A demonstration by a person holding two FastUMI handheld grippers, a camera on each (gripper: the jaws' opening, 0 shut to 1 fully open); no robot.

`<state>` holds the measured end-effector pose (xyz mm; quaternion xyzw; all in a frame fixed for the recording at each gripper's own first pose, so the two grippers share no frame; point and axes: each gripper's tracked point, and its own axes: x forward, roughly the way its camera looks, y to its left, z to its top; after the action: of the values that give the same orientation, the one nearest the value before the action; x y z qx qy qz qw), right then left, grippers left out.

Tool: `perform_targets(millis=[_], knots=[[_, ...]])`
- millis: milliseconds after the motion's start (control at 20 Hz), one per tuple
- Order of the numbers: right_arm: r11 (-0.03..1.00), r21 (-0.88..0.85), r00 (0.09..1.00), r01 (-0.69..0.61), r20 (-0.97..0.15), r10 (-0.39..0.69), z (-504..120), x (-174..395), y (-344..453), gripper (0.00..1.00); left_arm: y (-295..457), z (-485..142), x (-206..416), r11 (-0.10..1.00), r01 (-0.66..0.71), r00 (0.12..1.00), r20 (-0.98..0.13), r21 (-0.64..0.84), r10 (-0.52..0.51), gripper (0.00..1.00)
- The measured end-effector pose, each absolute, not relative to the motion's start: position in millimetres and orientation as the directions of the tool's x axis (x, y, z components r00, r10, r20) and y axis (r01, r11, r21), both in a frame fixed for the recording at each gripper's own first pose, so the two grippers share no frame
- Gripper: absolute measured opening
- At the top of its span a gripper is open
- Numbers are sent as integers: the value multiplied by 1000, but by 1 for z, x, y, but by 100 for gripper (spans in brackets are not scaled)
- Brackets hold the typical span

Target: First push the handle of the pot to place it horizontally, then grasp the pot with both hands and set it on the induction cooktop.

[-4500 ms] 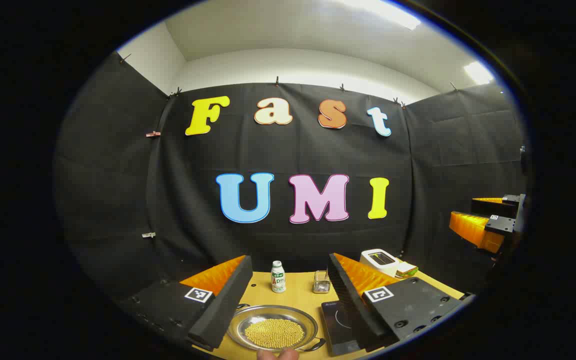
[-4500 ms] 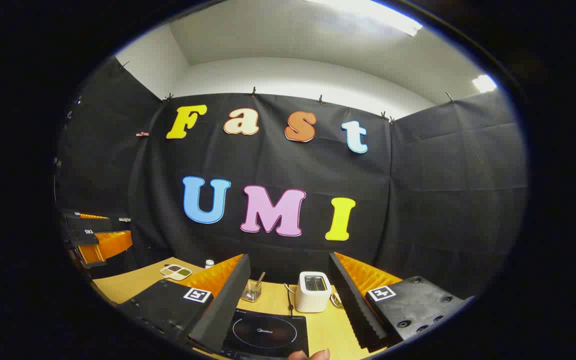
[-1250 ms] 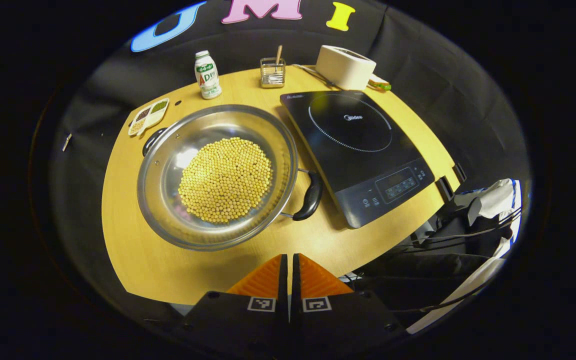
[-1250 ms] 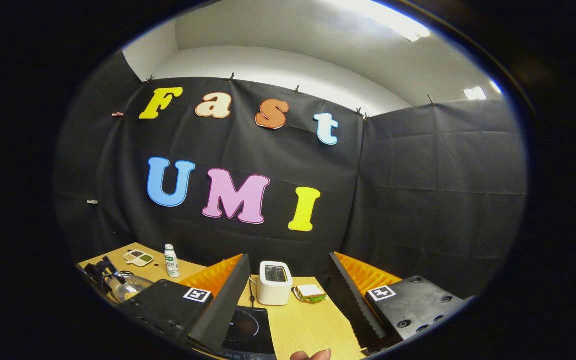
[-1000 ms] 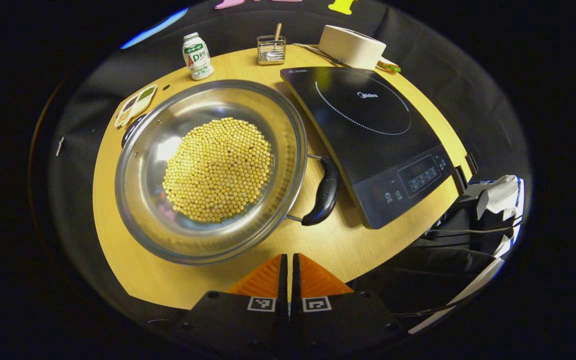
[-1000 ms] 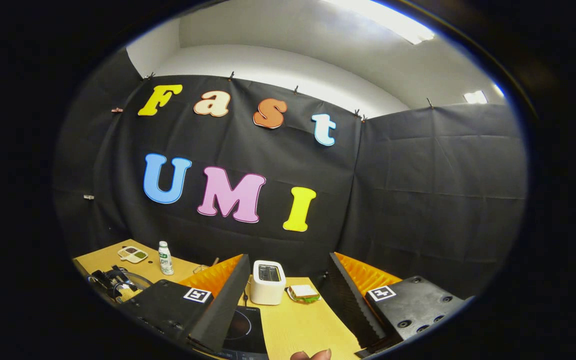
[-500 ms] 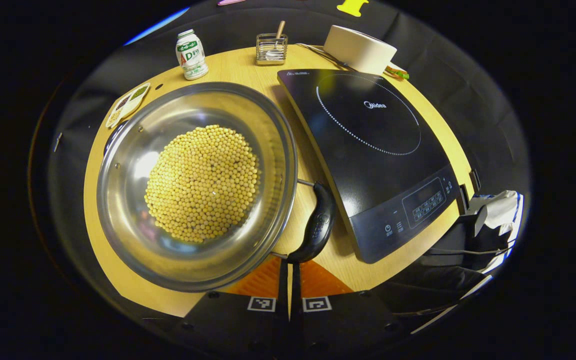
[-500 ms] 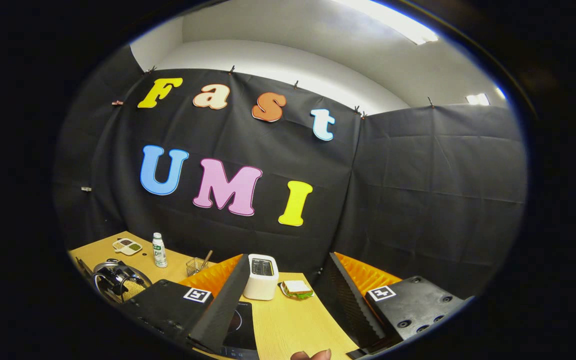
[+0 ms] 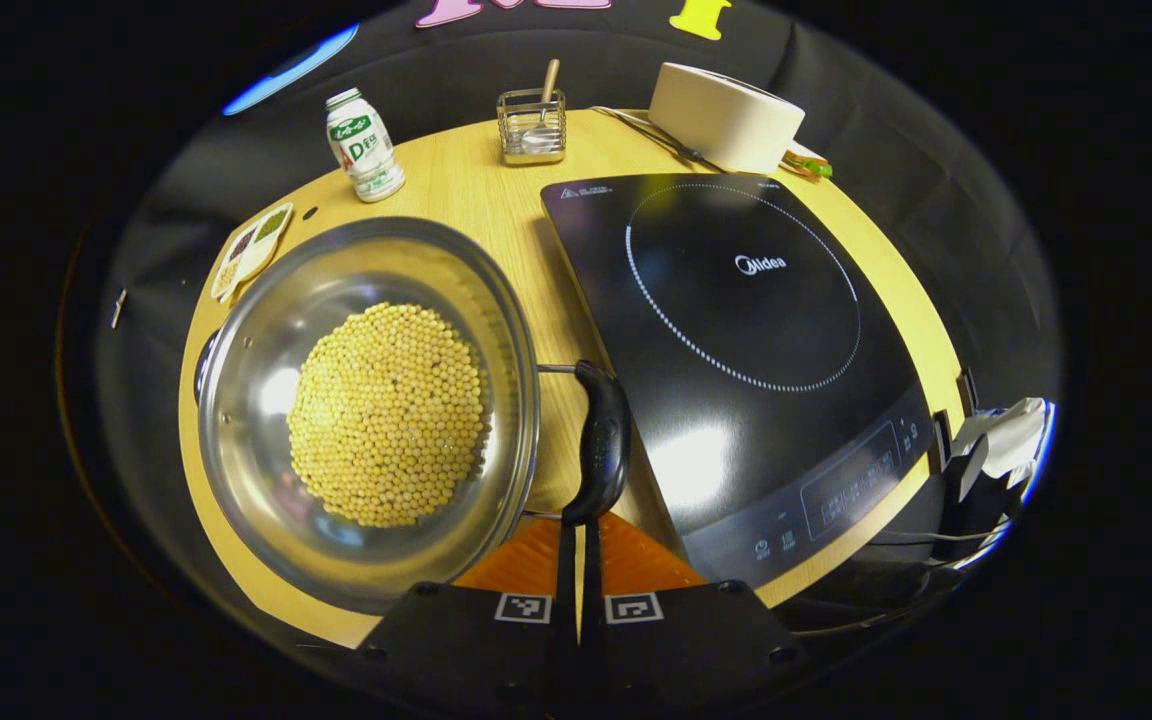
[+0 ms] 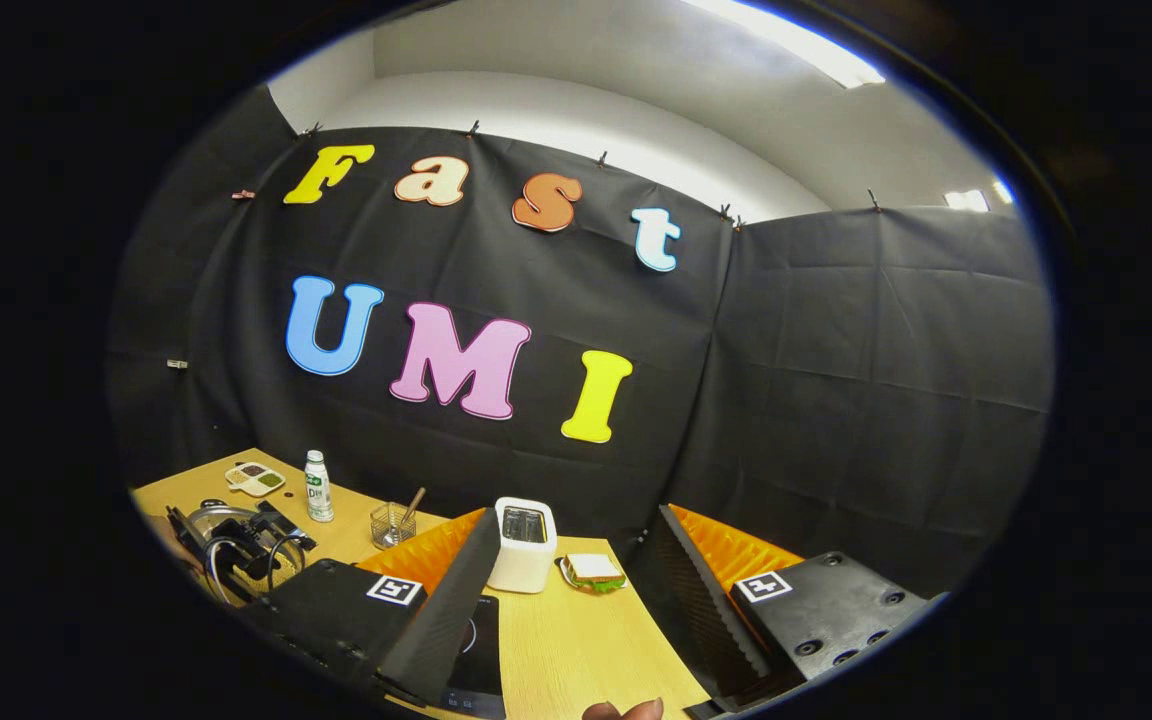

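Handle (image 9: 601,445) swung, touching left tool (image 9: 579,548)

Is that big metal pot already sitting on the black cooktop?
No, the pot, full of yellow beans, rests on the wooden table beside the induction cooktop, whose glass top is bare.

Right claw (image 10: 576,590) (fingers apart) above table (image 10: 576,640)

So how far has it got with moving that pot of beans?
Early days. The steel pot of yellow beans sits on the wooden table, beside the black induction cooktop, not on it. In hand: the left tongs, closed, touch the near end of the pot's black handle to push it. The right tongs hang open, away from the pot. Left: finishing the push, gripping with both, lifting across.
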<state>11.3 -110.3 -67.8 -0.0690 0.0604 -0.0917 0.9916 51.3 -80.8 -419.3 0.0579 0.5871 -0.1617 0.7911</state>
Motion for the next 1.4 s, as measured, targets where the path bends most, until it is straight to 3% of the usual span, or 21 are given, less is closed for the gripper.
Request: perform_targets(millis=[700, 900, 1400], knots=[[975, -137, 971, 177, -135, -195, -78, 11, -124, 97, -92, -423, 119, 962, 266, 346, -924, -67, -160, 5], [974, -140, 971, 177, -137, -196, -78, 7, -121, 98, -100, -413, 116, 958, 269, 385, -902, -94, -197, 5], [989, -115, 982, 94, -152, -111, -86, 9, -66, 98, -57, -329, 85, 955, 276, 608, -749, -111, -263, 7]])
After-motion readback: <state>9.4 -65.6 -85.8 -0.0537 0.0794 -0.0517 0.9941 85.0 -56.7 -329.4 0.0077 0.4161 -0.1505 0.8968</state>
